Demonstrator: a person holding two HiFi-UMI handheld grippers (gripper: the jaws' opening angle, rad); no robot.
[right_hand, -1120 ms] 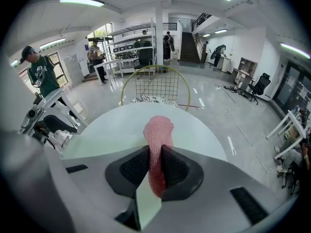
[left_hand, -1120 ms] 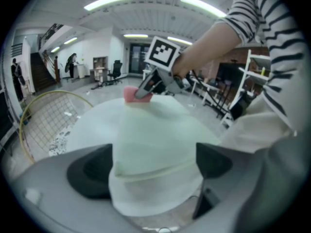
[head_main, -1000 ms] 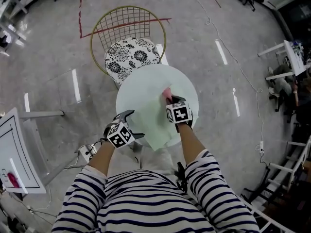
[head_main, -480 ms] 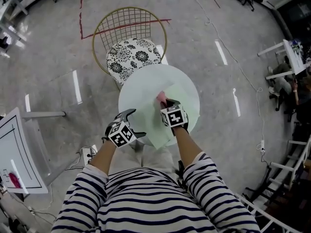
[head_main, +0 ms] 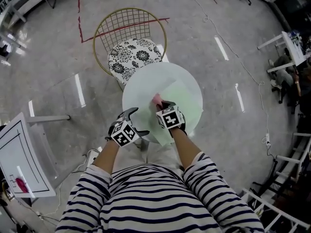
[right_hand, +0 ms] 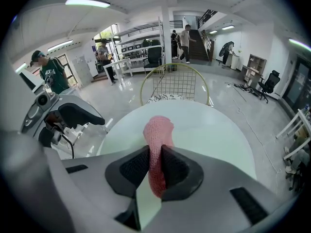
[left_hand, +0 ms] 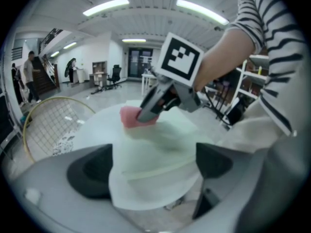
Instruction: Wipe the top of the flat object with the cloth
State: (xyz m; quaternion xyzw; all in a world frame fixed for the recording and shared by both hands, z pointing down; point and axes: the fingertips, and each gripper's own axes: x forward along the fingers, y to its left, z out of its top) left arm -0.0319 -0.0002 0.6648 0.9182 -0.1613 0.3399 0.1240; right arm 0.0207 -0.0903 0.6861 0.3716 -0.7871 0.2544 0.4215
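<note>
Now the right gripper (head_main: pixel 163 106) has its fingers (right_hand: pixel 133 170) closed tight on a pink cloth (right_hand: pixel 158 127), and the cloth's free end presses down on a pale green flat sheet (head_main: pixel 182 97). That sheet lies on the round white bench (head_main: pixel 141 79), with its near corner overhanging the rim toward the person. The left gripper (head_main: pixel 136 123) hovers just off the bench's near left edge. Its fingers (left_hand: pixel 90 171) are spread wide and grip nothing; only the sheet's overhanging corner shows beyond them. A gold wire chair (head_main: pixel 129 25) with a flowered cushion (head_main: pixel 133 55) stands right against the bench's far rim. On the grey floor (head_main: pixel 233 47) a white power strip (head_main: pixel 92 154) lies near the bench's foot, below the left arm.
</note>
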